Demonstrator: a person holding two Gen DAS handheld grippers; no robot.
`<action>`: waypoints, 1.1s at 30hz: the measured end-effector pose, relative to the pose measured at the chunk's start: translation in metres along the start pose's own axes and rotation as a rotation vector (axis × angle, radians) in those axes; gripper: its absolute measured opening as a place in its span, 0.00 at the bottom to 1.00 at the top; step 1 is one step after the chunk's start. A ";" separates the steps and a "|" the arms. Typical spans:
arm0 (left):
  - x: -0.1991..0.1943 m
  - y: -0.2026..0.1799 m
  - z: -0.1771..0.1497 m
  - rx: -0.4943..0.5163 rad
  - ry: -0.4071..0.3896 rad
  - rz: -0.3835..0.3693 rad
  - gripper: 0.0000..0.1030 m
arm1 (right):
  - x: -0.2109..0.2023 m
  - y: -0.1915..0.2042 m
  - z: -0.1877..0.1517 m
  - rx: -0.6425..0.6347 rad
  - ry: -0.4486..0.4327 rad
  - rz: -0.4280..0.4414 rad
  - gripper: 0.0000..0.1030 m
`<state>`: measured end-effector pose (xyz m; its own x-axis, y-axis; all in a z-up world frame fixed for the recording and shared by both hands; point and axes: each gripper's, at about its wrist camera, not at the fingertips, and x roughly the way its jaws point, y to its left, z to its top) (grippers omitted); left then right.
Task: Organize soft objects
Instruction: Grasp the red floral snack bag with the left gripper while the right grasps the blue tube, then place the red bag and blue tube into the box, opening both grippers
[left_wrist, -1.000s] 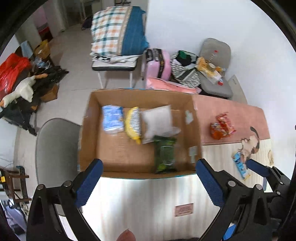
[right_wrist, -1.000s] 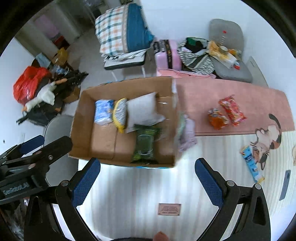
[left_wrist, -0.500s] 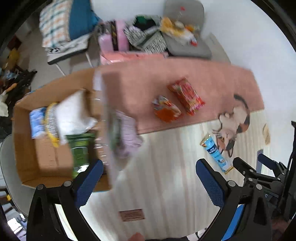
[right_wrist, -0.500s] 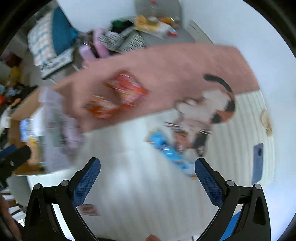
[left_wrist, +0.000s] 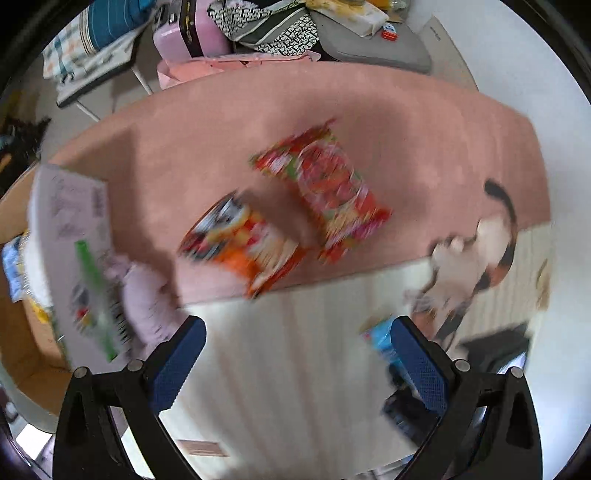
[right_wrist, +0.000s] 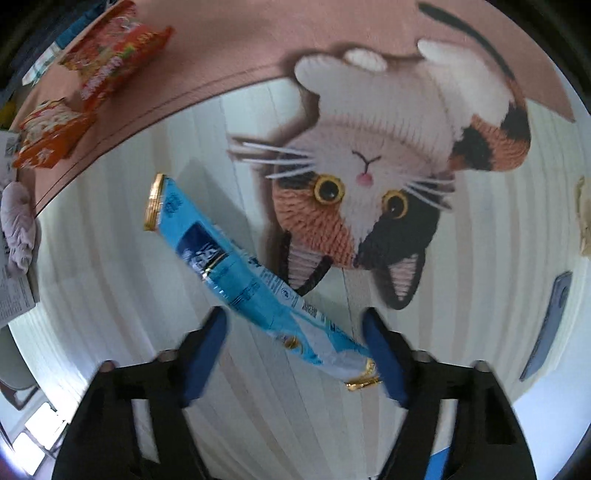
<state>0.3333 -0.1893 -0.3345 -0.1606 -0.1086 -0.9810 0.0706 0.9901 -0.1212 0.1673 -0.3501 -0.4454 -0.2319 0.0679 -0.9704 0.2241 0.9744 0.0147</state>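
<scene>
A long blue snack packet (right_wrist: 243, 273) lies slantwise on the striped mat, its lower end between the open fingers of my right gripper (right_wrist: 295, 350). It touches neither pad that I can tell. A red snack bag (left_wrist: 325, 192) and an orange snack bag (left_wrist: 243, 247) lie on the pink part of the mat; both also show in the right wrist view, the red bag (right_wrist: 110, 62) and the orange bag (right_wrist: 48, 136). My left gripper (left_wrist: 295, 362) is open and empty above the striped mat. The blue packet (left_wrist: 384, 339) shows blurred by its right finger.
A cardboard box (left_wrist: 22, 332) with a flap (left_wrist: 74, 258) stands at the left, a crumpled lilac cloth (left_wrist: 144, 291) beside it. A cat picture (right_wrist: 388, 177) is printed on the mat. A blue-grey phone (right_wrist: 550, 325) lies at the right. Chairs and a pink suitcase (left_wrist: 188, 33) stand behind.
Both grippers swung right, away from the box. My right gripper came down close over the blue packet and its jaws have narrowed. My left gripper now faces the two snack bags.
</scene>
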 end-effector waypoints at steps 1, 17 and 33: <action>0.003 -0.002 0.010 -0.012 0.009 -0.011 1.00 | 0.000 -0.005 0.002 0.024 0.003 0.022 0.56; 0.091 -0.014 0.090 -0.097 0.165 0.031 0.99 | -0.004 -0.079 0.047 0.299 0.007 0.234 0.41; 0.088 -0.047 0.056 0.075 0.026 0.184 0.42 | -0.001 -0.031 0.045 0.249 0.001 0.099 0.26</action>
<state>0.3706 -0.2503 -0.4235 -0.1636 0.0773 -0.9835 0.1740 0.9836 0.0483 0.2035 -0.3896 -0.4562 -0.1977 0.1609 -0.9670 0.4717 0.8803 0.0500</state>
